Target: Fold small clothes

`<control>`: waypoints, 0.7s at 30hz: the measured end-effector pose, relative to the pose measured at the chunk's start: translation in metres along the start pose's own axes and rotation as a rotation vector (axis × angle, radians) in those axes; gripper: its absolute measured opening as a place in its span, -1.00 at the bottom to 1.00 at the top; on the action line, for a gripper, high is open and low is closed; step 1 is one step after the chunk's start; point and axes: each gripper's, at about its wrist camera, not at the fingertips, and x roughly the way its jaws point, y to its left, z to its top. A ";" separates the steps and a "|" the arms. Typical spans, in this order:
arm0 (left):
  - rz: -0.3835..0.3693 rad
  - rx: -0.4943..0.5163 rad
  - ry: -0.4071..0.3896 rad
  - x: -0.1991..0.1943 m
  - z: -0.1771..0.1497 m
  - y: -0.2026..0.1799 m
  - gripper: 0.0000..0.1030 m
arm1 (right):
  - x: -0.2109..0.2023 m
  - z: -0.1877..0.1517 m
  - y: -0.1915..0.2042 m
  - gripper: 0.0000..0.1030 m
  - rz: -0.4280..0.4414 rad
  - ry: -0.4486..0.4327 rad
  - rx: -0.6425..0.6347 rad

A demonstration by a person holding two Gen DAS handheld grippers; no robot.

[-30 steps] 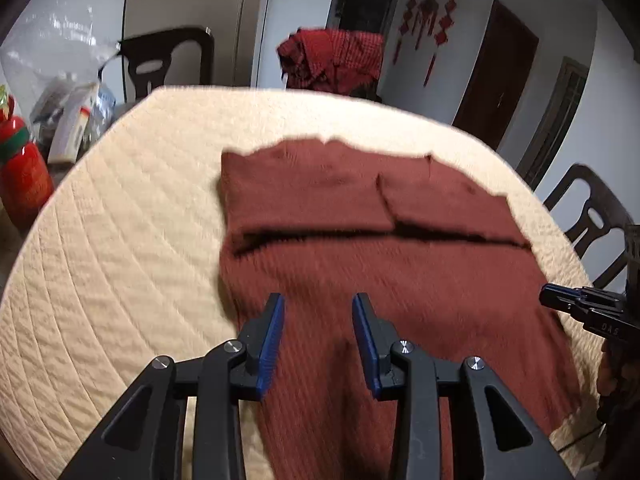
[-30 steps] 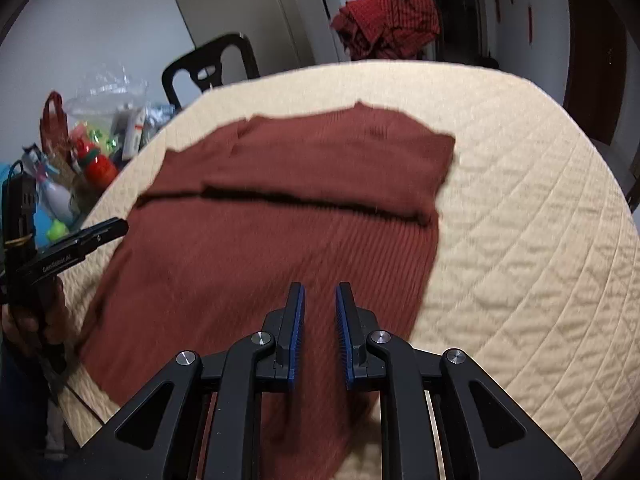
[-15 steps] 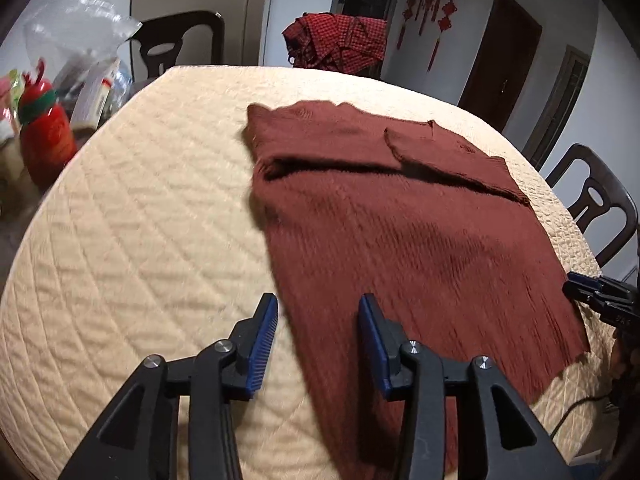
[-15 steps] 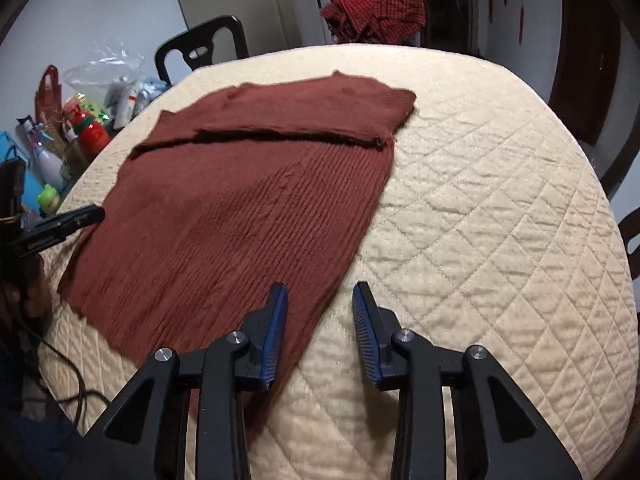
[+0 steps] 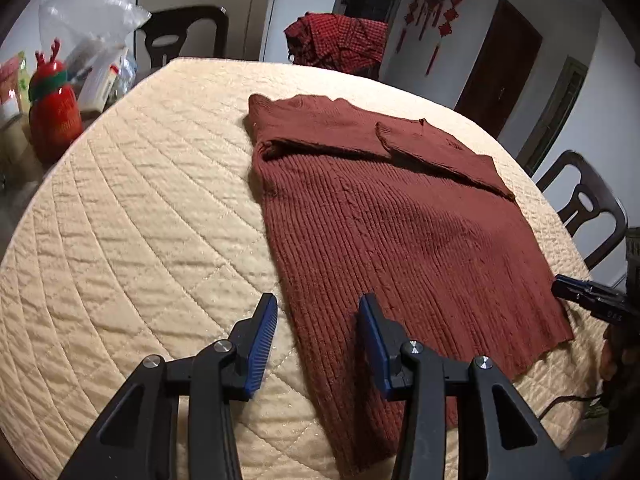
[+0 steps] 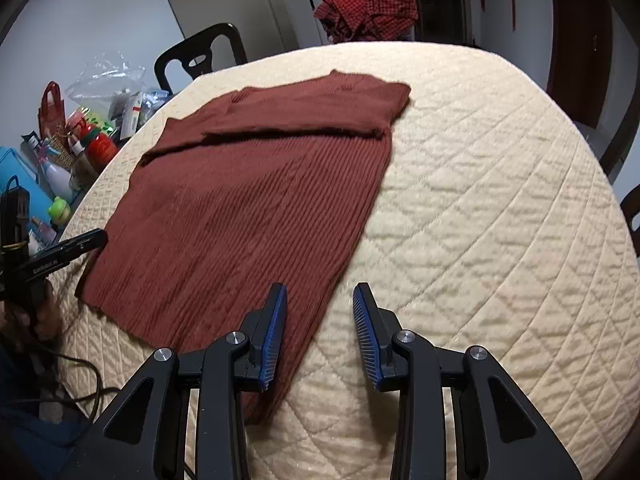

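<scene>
- A rust-brown ribbed knit sweater [image 5: 400,220] lies flat on the round surface [image 5: 140,220], which is covered with a cream quilted cloth.
- The sweater's far end is folded back over the body, making a doubled band with a dark edge across its width [image 6: 296,120].
- The near hem reaches close to the edge of the surface, toward the person.
- The left claw [image 5: 318,344] hovers over the sweater's left edge near the hem. Its blue-padded fingers stand apart, with nothing pinched; one finger is over the quilt, the other over the knit.
- The right claw [image 6: 320,332] hovers over the opposite side edge. Its fingers are likewise parted and grip nothing; one is above the knit, the other above bare quilt.
- Each claw's tip shows at the margin of the other's view, near a hem corner.
- Beyond the surface, a red checked cloth [image 5: 340,42] is draped over a chair.
- A red bottle with a green band [image 5: 54,112] stands among clutter off to the left, and dark chairs [image 6: 200,60] ring the surface.
</scene>
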 end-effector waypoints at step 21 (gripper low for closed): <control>0.066 0.036 0.010 0.010 0.011 -0.012 -0.09 | 0.003 0.004 -0.007 -0.31 0.047 -0.043 0.062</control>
